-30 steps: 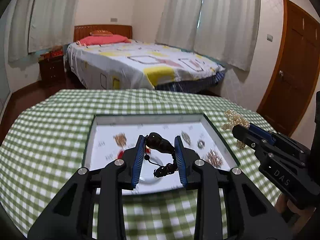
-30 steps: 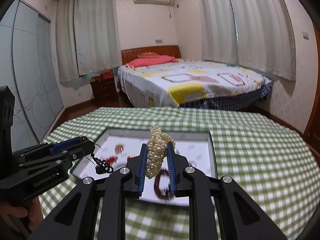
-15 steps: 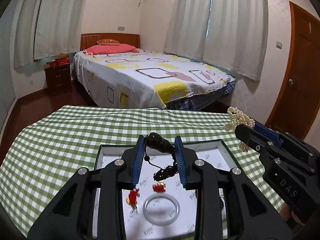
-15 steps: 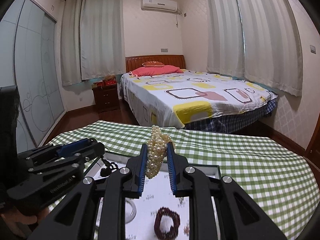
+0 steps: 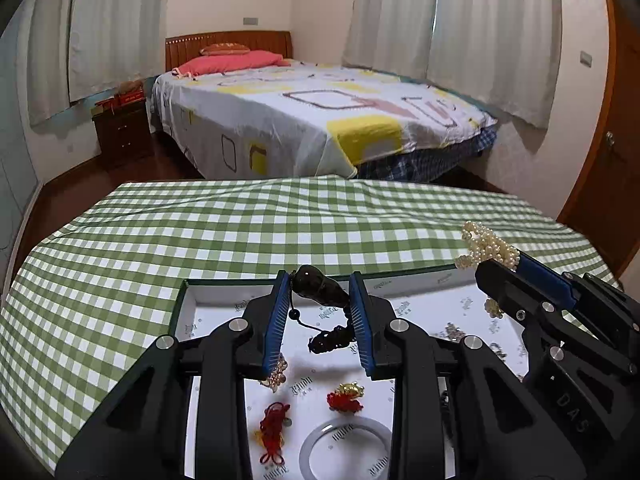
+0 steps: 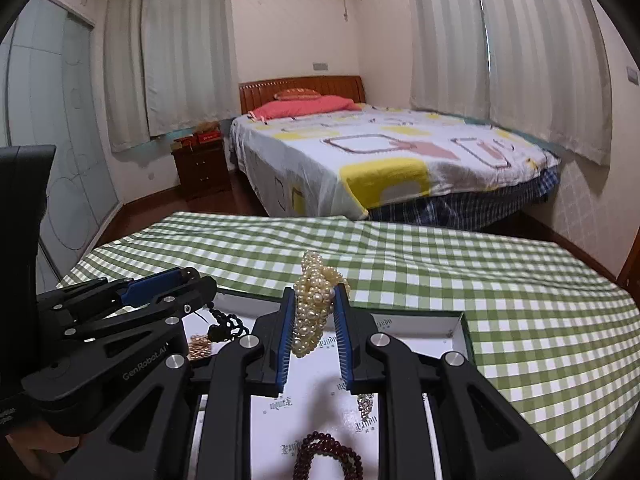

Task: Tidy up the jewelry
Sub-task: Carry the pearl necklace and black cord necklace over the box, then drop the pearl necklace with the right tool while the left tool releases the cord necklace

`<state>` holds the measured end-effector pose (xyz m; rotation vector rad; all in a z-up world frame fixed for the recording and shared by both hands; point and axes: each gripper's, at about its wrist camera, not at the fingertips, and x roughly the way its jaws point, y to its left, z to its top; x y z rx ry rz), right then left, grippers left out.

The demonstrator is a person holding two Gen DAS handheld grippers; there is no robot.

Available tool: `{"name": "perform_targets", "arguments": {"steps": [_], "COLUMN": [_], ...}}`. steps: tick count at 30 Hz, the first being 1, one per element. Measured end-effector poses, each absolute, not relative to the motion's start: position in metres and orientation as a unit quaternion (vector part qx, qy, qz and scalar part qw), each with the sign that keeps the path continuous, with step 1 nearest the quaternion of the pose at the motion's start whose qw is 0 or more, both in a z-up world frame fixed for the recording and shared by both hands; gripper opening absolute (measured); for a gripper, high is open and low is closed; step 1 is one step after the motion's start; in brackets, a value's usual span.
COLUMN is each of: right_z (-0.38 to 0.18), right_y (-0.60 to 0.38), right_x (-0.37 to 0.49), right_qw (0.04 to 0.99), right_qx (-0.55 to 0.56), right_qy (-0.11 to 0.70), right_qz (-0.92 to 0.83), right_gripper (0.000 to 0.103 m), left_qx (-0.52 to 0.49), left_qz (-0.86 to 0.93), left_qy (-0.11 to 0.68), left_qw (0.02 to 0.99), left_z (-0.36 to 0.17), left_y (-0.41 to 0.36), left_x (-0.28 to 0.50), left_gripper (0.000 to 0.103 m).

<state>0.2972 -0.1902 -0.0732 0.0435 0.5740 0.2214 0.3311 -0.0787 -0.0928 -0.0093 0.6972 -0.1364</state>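
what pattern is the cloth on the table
Green and white checks, a gingham tablecloth. It shows best in the right wrist view.

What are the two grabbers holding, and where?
Left gripper pinches the dark pendant by its bead; right gripper squeezes the pearl strand around its bunched middle.

Tray (image 5: 181, 300) sits on counter (image 5: 200, 232), bed (image 5: 320, 120) behind it. Left tool (image 5: 320, 300) and right tool (image 6: 314, 312) both above tray, right tool to the right. Bangle (image 5: 346, 446) in tray below left tool; bead bracelet (image 6: 326, 460) below right tool.
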Motion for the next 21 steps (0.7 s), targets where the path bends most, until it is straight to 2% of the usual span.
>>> {"name": "perform_targets", "arguments": {"steps": [19,21], "right_z": [-0.115,-0.116], "right_y": [-0.188,-0.188], "right_x": [0.334,0.334], "right_qw": [0.910,0.907], "right_qx": [0.022,0.024], "right_qy": [0.401,0.407], "right_qz": [0.104,0.105], "right_gripper": [0.020,0.027], "left_qx": [0.012,0.014], "left_qz": [-0.060,-0.058], "left_qy": [0.455,0.458], "left_qw": [0.889,0.887], "left_z": [-0.140,-0.144], "left_y": [-0.084,-0.084], "left_x": [0.369,0.368], "left_gripper": [0.030,0.031]}}
